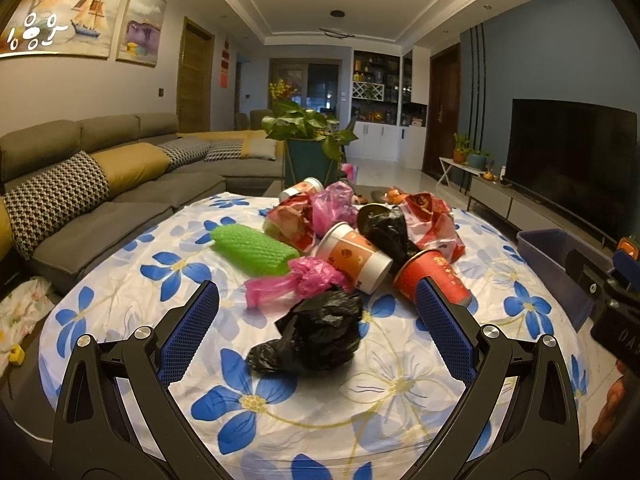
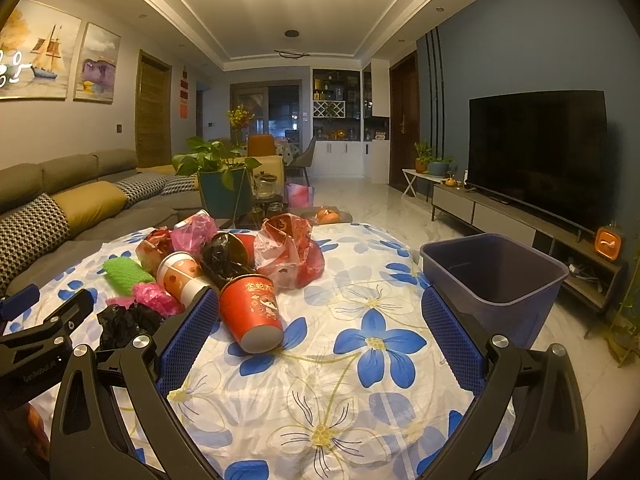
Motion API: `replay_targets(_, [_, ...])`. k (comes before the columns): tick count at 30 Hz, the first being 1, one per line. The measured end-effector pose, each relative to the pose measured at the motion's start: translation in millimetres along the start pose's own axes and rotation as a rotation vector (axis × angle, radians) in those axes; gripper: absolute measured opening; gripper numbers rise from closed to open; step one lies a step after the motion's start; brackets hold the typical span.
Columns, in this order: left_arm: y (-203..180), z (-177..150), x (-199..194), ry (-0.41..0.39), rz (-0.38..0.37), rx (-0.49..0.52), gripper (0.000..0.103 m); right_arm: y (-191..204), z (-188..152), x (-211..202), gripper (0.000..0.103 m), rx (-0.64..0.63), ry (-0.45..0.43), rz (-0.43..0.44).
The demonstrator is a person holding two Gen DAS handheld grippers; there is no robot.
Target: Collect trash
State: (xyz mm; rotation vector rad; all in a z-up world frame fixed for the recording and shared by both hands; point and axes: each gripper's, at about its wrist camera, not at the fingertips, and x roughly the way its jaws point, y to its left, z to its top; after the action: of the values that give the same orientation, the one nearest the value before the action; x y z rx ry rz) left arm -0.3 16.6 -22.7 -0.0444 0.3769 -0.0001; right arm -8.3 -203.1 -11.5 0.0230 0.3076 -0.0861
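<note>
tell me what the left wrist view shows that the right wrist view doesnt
Only the left wrist view shows the crumpled black bag whole, lying between the open left gripper, and the floral cloth on the floor.

Only the right wrist view shows the whole purple bin, seemingly empty.

Both show the red cup on its side, the green mesh sleeve and the TV.

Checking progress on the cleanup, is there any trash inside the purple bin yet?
No, in the right wrist view the purple bin shows a bare inside, and the trash still lies on the floral tablecloth.
</note>
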Motion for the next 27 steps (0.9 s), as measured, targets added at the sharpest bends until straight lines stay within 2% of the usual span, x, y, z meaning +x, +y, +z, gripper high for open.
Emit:
replay_targets(8, [19.1, -11.9, 12.9, 0.025, -0.015, -0.036, 0.096, 5.7, -5.3, 14.7, 0.098, -0.006, 0.0, 0.033])
replay_targets(12, [20.7, -17.5, 23.4, 0.035, -0.03, -0.042, 0.094, 8.5, -8.9, 22.9, 0.098, -0.009, 0.006, 0.05])
replay_targets(15, [15.3, -21.0, 32.5, 0.038, -0.033, -0.016, 0.089, 12.3, -13.3, 32.0, 0.098, -0.019, 0.006, 0.055])
replay_targets(19, [7.3, -26.7, 55.8, 0.085, -0.032, 0.018, 0.07, 15.3, -19.1, 45.1, 0.098, -0.021, 0.025, 0.074])
replay_targets(21, [7.5, -29.3, 63.0, 0.099, -0.042, 0.014, 0.065, 17.9, -21.2, 51.9, 0.098, -0.029, 0.03, 0.086])
replay_targets(27, [10.3, -35.7, 80.6, 0.14, -0.068, 0.009, 0.037, 31.6, -28.4, 82.0, 0.098, -0.065, 0.046, 0.126])
